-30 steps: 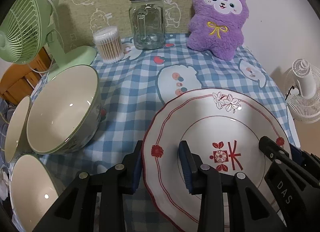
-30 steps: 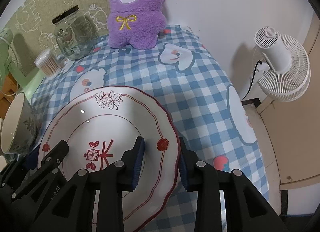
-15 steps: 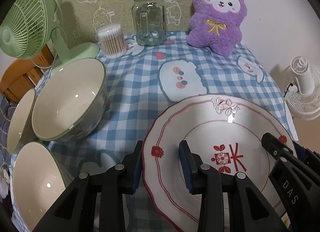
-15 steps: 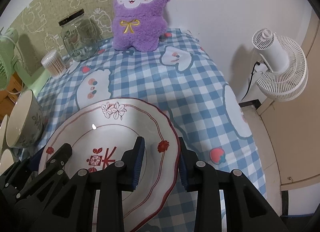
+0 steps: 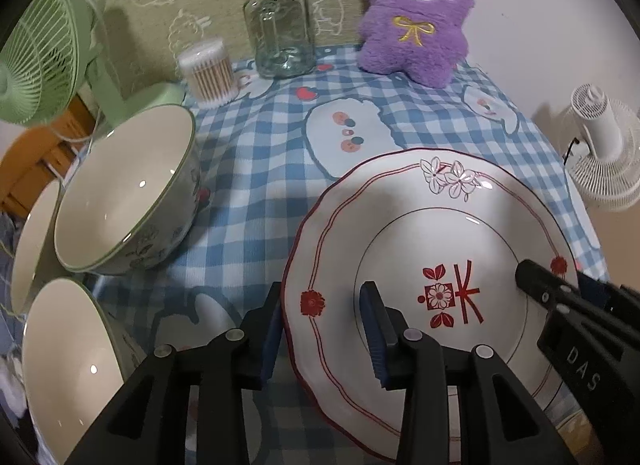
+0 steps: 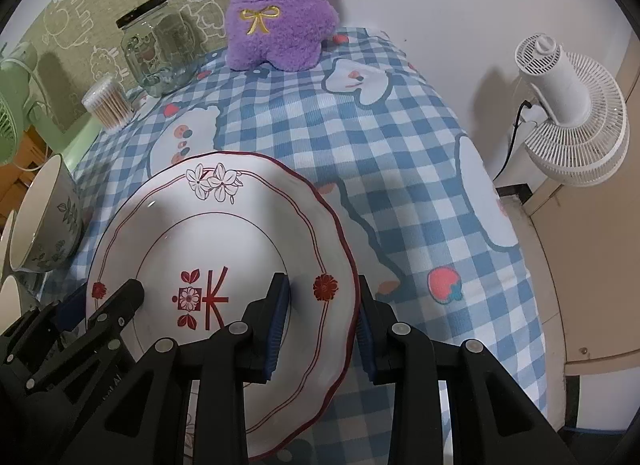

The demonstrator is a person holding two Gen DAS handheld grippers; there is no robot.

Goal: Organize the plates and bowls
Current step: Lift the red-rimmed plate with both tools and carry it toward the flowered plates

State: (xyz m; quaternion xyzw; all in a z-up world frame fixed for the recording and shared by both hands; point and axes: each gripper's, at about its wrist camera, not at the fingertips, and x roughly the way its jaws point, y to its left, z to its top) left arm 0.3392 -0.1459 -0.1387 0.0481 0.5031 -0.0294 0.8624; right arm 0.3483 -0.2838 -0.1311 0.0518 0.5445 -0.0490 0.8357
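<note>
Both views are pulling back from the cloth: more of the checked worktop is showing beyond the plate than a second ago, and a third bowl is now clear at the lower left, so the plate is probably being lifted. The left claw is pinching the plate's left rim, though its jaws are easing apart slightly with the rim between them. The right claw is clamping the opposite rim, one pad inside, one outside. That reads as a two-handed carry in progress, with the plate tilting over the near end of the worktop.

For room: the large bowl is sitting just beside the plate's left edge, with two more bowls crowding the near-left corner. The right edge of the worktop is dropping off near the white fan on the floor. Open cloth is lying ahead, up to the jar, the cotton swabs and the purple plush toy. A loosening left grip could be letting the plate slip.
</note>
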